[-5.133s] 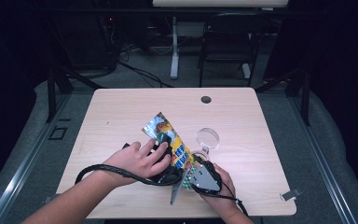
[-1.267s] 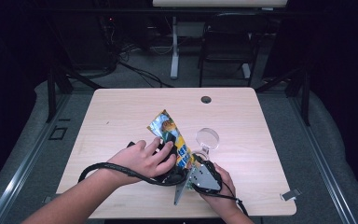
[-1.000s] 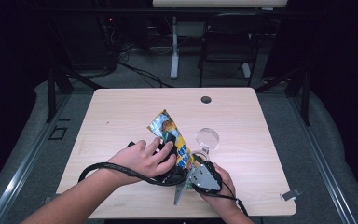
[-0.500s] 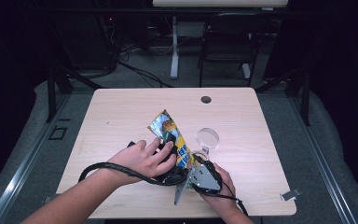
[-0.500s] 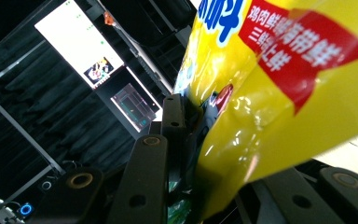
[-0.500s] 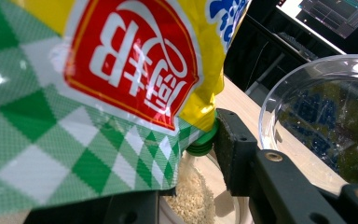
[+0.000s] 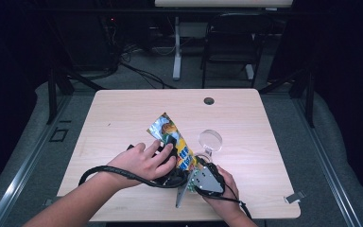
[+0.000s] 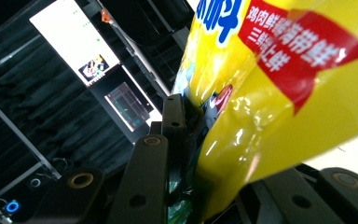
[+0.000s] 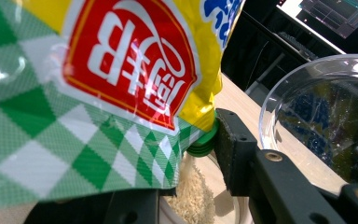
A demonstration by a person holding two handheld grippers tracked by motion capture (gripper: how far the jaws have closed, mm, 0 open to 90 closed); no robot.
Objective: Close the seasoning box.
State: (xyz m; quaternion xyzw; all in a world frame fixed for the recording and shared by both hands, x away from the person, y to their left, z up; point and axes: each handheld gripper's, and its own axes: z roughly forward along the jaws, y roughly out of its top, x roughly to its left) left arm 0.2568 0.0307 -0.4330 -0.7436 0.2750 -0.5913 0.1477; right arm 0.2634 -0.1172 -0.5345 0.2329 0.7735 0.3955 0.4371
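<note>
Right gripper view, both claws clamped on yellow seasoning pouch (image 9: 98, 84), pale granules (image 9: 193, 196) in clear bowl (image 9: 317, 116) beneath.

High view: the left gripper (image 7: 169, 156) lies largely under the left hand (image 7: 139, 162), and its jaws cannot be made out against the seasoning pouch (image 7: 175, 142). The right gripper (image 7: 199, 174) is partly covered by the right hand (image 7: 227, 198); its jaws are too small to read. The small dark object (image 7: 209, 100) near the table's far edge is too small to identify.

Left gripper view: the seasoning pouch (image 8: 270, 88) is cut off by the top and right edges, and it hides most of 1 jaw.

Right gripper view: the pouch (image 9: 98, 93) runs off the top and left edges (its printing is only partly legible) and conceals 1 jaw. The clear dish (image 9: 321, 116) is cut by the right edge. The container under the white granules (image 9: 191, 196) is mostly hidden.
</note>
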